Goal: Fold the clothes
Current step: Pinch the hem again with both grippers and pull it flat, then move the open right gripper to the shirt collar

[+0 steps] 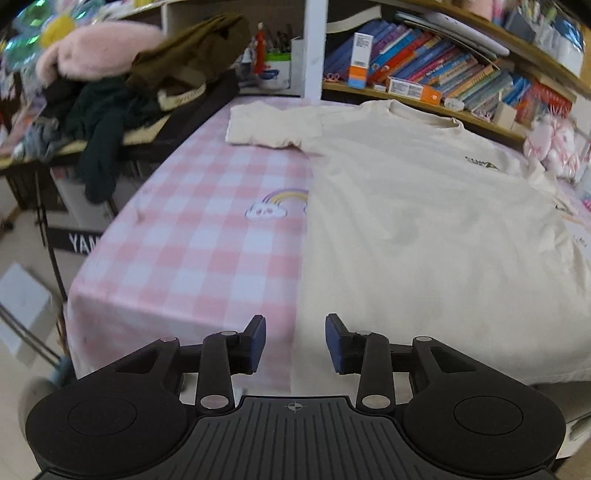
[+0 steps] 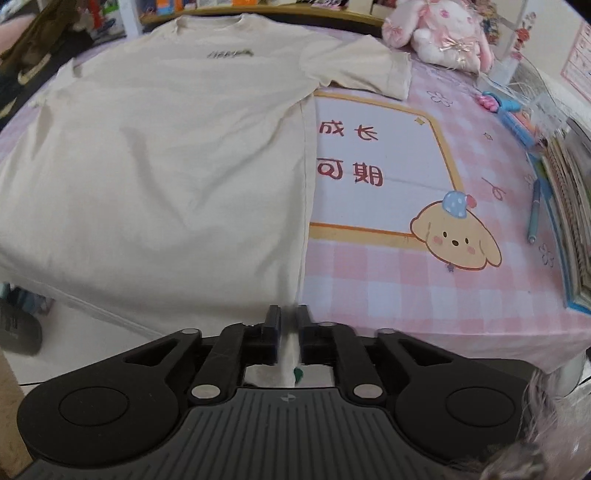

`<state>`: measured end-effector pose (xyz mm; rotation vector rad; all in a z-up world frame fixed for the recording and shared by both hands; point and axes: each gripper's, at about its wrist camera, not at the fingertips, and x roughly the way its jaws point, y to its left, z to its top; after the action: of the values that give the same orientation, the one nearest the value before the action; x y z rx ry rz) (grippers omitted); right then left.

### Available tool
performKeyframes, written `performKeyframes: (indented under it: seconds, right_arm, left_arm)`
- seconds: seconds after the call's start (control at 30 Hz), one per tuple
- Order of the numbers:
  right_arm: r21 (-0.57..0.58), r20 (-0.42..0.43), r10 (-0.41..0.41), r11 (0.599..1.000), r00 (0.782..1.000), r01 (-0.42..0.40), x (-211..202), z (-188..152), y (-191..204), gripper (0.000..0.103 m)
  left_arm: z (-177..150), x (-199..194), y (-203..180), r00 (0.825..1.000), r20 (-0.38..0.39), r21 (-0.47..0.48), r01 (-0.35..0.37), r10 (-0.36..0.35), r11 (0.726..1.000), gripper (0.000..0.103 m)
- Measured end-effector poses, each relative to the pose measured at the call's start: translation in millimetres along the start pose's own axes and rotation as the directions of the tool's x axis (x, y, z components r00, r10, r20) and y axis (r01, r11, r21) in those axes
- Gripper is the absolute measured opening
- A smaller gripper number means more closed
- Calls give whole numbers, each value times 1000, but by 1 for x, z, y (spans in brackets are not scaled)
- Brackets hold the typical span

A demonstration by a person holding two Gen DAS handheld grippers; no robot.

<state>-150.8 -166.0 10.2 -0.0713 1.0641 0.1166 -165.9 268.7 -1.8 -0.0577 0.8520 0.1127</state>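
A cream T-shirt [image 1: 424,229] lies spread flat, front up, on the pink checked tablecloth [image 1: 192,240], collar at the far side and both short sleeves out. My left gripper [image 1: 295,341] stands open over the shirt's near left hem edge, nothing between its blue pads. In the right wrist view the same shirt [image 2: 155,155] fills the left half. My right gripper [image 2: 288,328] is shut on the shirt's near right hem corner, cream cloth pinched between the fingers.
A pile of dark clothes [image 1: 140,92] sits on a side table at the left. Shelves of books [image 1: 443,70] run behind. A pink plush toy [image 2: 439,33], pens and notebooks [image 2: 569,206] lie at the right of the table. The table's front edge is close.
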Motion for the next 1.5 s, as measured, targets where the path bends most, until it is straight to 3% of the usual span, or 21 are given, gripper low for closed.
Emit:
performKeyframes:
  seconds: [0.13, 0.27, 0.3, 0.37, 0.57, 0.7, 0.73, 0.77, 0.83, 1.0, 1.2, 1.3, 1.5]
  right_arm:
    - [47, 54, 5, 999, 999, -8, 3, 10, -2, 29]
    - [59, 57, 1, 998, 998, -5, 15, 18, 2, 28]
    - [59, 52, -9, 998, 999, 6, 19, 18, 3, 26]
    - [64, 50, -41, 997, 998, 38, 22, 16, 1, 9]
    - [60, 31, -38, 998, 999, 36, 18, 11, 3, 7]
    - [66, 33, -29, 997, 999, 27, 15, 14, 3, 9]
    - [70, 38, -27, 997, 999, 24, 14, 15, 2, 14]
    - [73, 53, -26, 997, 998, 22, 10, 16, 1, 30]
    - [60, 96, -40, 998, 995, 34, 2, 22, 2, 48]
    - [-20, 180, -17, 1000, 984, 21, -14, 41, 16, 54]
    - [-183, 242, 65, 983, 968, -20, -24, 67, 38, 61]
    - [-312, 255, 108, 950, 961, -24, -22, 86, 47, 66]
    - [-513, 235, 187, 857, 954, -42, 1, 132, 54, 66]
  left_arm:
    - [6, 19, -4, 999, -37, 6, -12, 12, 1000, 42]
    - [8, 31, -7, 998, -64, 13, -6, 7, 1000, 42]
    - [8, 32, -7, 998, -66, 11, -4, 5, 1000, 42]
    - [9, 34, -7, 998, -69, 7, 0, 0, 1000, 41]
    - [8, 34, -7, 997, -70, 23, 14, -13, 1000, 42]
    - [18, 27, -16, 1000, -11, 26, 26, -26, 999, 43]
    - [21, 25, -19, 1000, 5, 27, 29, -30, 999, 43]
    - [23, 23, -21, 999, 20, 28, 32, -33, 999, 48]
    - [28, 19, -26, 998, 51, 30, 38, -40, 999, 58]
    - [41, 10, -39, 990, 127, 35, 53, -57, 998, 78]
    - [42, 19, -66, 985, 119, 46, 117, -122, 992, 82]
    - [44, 28, -80, 983, 103, 57, 144, -150, 988, 84]
    - [53, 50, -109, 987, 70, 60, 141, -145, 988, 87]
